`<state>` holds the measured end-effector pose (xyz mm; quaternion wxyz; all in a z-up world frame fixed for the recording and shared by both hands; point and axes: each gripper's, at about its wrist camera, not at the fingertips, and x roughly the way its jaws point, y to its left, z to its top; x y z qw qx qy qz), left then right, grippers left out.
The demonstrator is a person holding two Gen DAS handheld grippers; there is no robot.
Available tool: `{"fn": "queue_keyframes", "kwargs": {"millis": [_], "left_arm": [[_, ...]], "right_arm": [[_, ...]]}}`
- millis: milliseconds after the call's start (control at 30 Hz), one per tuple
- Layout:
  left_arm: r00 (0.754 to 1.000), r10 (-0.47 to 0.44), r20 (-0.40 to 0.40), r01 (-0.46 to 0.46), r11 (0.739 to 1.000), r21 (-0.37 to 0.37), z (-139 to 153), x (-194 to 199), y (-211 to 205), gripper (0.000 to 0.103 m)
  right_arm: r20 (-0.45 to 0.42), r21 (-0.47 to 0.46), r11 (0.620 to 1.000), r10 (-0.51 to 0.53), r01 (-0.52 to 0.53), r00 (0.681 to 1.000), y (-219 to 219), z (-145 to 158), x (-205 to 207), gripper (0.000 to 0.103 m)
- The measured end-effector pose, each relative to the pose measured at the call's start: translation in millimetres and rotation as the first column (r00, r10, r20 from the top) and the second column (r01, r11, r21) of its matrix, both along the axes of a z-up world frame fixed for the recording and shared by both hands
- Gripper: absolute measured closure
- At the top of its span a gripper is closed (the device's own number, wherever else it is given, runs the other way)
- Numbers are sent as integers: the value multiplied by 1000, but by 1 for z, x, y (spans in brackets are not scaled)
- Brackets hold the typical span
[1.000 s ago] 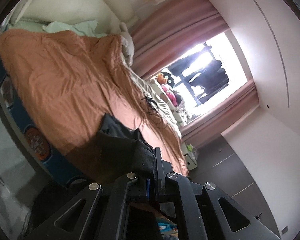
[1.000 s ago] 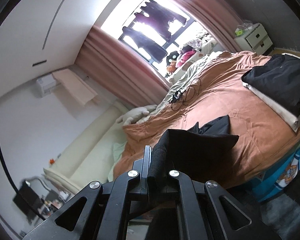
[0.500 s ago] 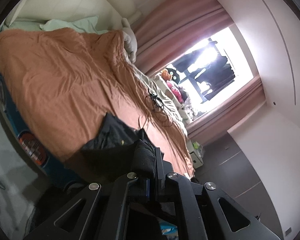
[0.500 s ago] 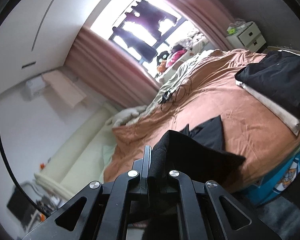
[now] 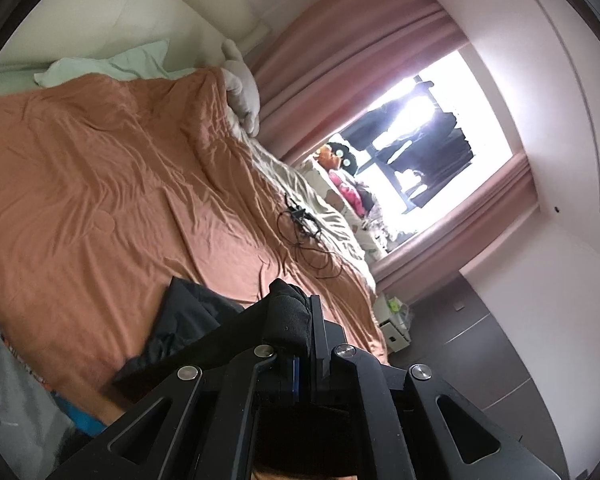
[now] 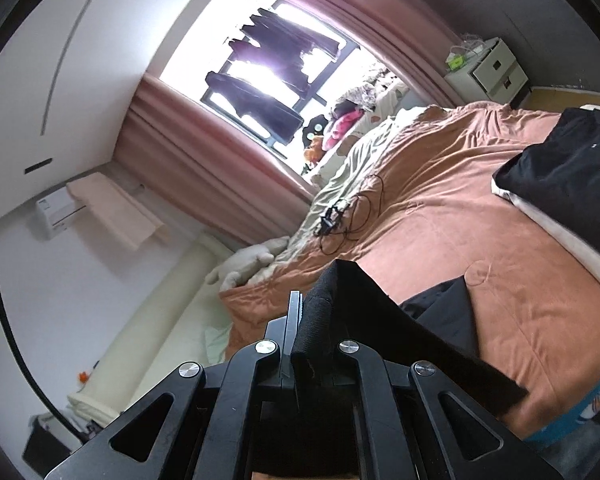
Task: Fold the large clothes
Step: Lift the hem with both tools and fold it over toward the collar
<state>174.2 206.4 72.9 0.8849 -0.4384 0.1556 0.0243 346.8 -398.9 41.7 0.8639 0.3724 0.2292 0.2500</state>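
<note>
A black garment (image 5: 188, 320) hangs stretched between my two grippers at the near edge of a bed with an orange-brown cover (image 5: 100, 184). My left gripper (image 5: 306, 312) is shut on one bunched corner of it. My right gripper (image 6: 304, 312) is shut on another corner; the cloth (image 6: 400, 340) runs taut to the right, and part of it lies on the cover (image 6: 448, 320). A stack of folded clothes, black on top (image 6: 568, 168), lies on the bed at the right.
A tangled black cable (image 5: 304, 232) lies mid-bed, also seen in the right wrist view (image 6: 348, 216). Soft toys (image 5: 340, 160) sit under the pink-curtained window. A white nightstand (image 6: 488, 72) stands beyond the bed. The pale headboard (image 6: 148, 320) is at left.
Both grippers have risen and tilted, still holding the garment. The garment has been pulled tauter and lies further onto the bed cover.
</note>
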Motion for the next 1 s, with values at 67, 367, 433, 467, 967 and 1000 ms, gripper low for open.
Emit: {"fn": "queue_keyframes", "kwargs": {"millis": [67, 367, 433, 467, 967, 1000], "left_arm": [[1000, -1, -21, 1, 1000, 6, -3, 20, 6, 101], [993, 3, -117, -1, 1000, 18, -29, 101, 22, 101], [990, 6, -139, -5, 1000, 11, -38, 120, 26, 101], [989, 6, -147, -5, 1000, 7, -42, 127, 27, 101], [948, 3, -320, -12, 1000, -26, -135, 238, 51, 101], [941, -3, -337, -6, 1000, -23, -140, 245, 52, 101]], "right_arm": [[-16, -16, 1000, -3, 3, 1000, 4, -3, 18, 99], [-88, -45, 999, -5, 1, 996, 18, -28, 90, 99], [-115, -51, 999, -11, 5, 993, 22, -38, 108, 99], [-125, -53, 999, -13, 6, 992, 23, -43, 115, 99], [-278, -139, 990, -65, 26, 958, 49, -124, 208, 99], [-288, -146, 989, -65, 24, 955, 51, -130, 215, 98]]}}
